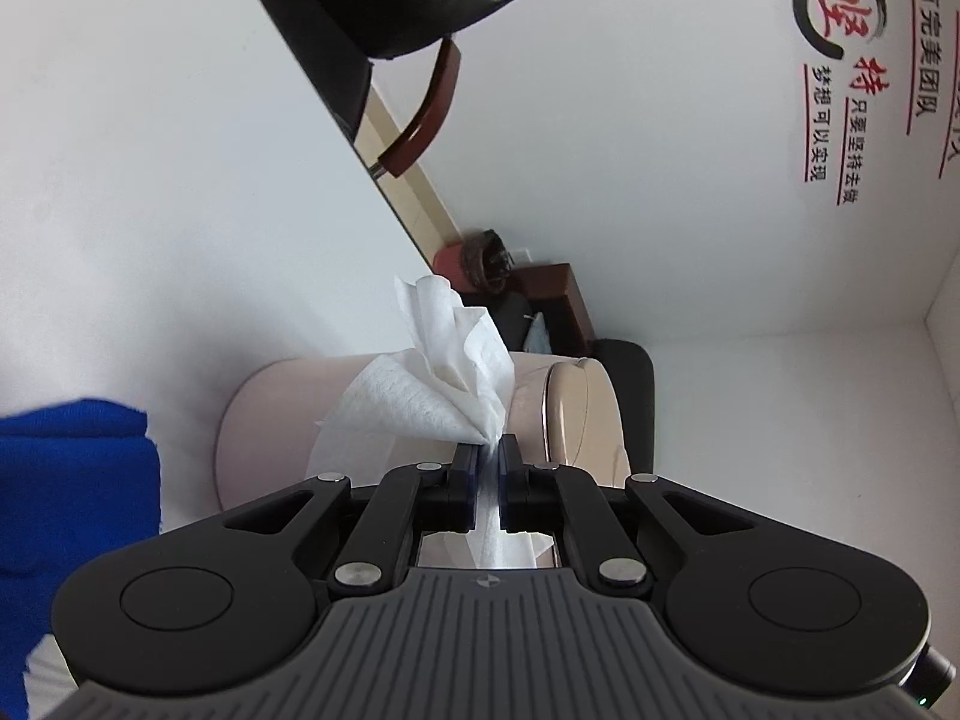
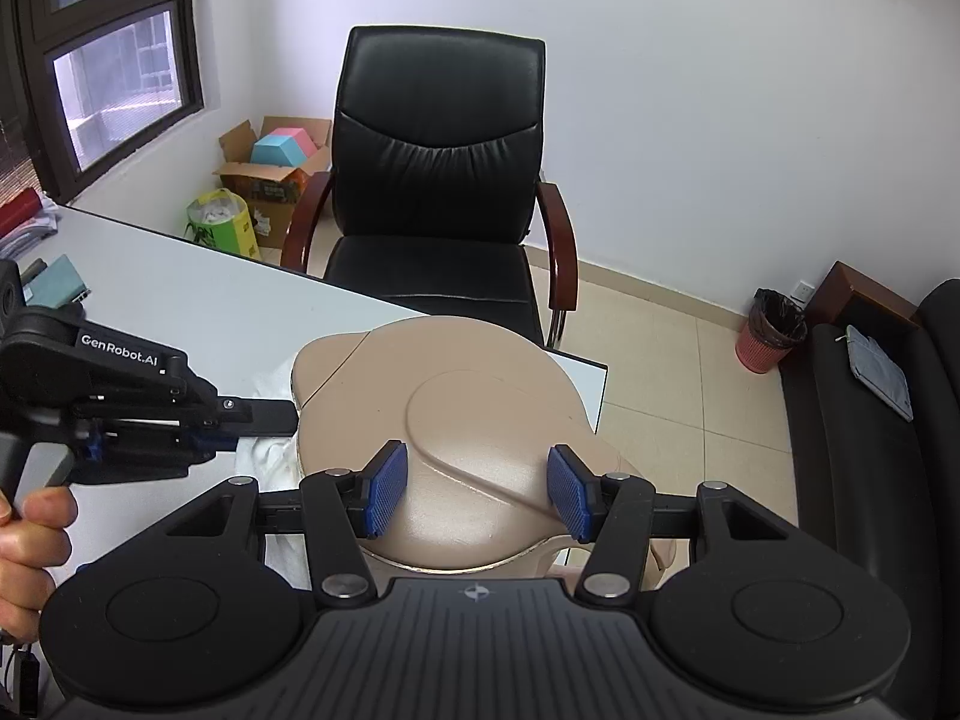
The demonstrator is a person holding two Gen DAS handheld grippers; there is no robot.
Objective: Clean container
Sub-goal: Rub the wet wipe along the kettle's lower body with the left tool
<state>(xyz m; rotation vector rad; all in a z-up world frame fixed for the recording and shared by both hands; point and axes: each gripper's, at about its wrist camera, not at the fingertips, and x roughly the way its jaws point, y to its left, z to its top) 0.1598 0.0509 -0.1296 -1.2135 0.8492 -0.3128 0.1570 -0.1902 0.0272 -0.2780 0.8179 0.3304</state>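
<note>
While left tool [image 1: 487, 447] pinches tissue [image 1: 444, 384], right tool [image 2: 477, 495] straddles container [image 2: 444, 396].

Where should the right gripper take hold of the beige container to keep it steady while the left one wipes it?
Probably across the lid from above, near its front edge. The right gripper already hangs there open, one blue pad either side of the lid's domed top. The beige container has wide, rounded walls, likely too broad to span. The left gripper, shut on the white tissue, works its left side.
</note>
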